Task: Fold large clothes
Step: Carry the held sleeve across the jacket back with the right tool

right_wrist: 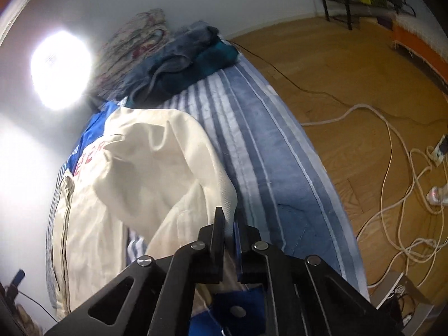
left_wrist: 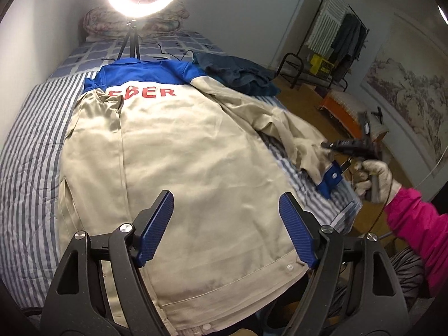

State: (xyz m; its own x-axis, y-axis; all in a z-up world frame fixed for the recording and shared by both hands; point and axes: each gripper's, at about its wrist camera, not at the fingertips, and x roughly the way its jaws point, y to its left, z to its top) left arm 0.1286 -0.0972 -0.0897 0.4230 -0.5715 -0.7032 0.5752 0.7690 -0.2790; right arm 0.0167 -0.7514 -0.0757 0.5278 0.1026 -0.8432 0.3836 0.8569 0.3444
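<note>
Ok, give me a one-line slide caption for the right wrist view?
Right gripper shut on the beige jacket sleeve near its blue cuff, above the striped bed.

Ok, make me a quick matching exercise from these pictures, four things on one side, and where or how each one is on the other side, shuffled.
Things:
1. jacket
2. right gripper
3. left gripper
4. dark blue clothes

States:
A. jaws open above the hem
B. piled at the bed's far edge
C. shut on the sleeve near its cuff
D. spread back-up on the striped bed

Pairs: 1-D, 2-C, 3-A, 4-B
</note>
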